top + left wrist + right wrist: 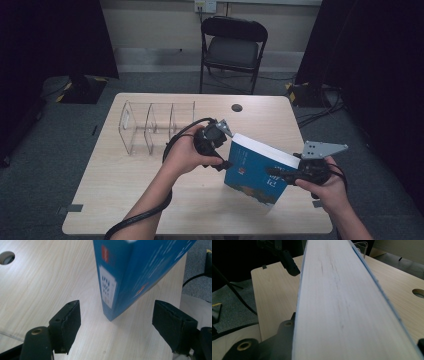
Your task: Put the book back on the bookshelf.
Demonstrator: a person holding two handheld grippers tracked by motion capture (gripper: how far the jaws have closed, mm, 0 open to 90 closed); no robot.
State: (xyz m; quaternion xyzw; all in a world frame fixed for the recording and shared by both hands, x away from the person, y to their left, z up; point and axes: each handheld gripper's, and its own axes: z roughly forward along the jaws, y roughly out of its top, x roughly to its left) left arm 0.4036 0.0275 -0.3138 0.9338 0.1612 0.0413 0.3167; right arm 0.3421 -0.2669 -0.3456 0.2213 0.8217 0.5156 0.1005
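R gripper [280, 174] pinches the thick blue-covered book [257, 170], held tilted above the light wooden table [150, 200]. L gripper [116, 322] is spread wide w/ the book's blue spine corner just ahead between its jaws, not touching. R gripper view gives the white page edge; high view adds a clear plastic divider rack [150, 125] beyond L gripper.

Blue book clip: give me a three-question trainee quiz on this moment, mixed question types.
1. True or false: the left gripper has its fingers pressed on the blue book.
2. Which gripper holds the book? A) left B) right C) both
3. Fill in: on the table, beyond the left hand, stands a clear ____ with upright dividers.

Key
1. False: in the left gripper view the fingers stand apart, the book's corner between them, untouched.
2. B: the right gripper clamps it by the page edge.
3. Rack: the clear rack.
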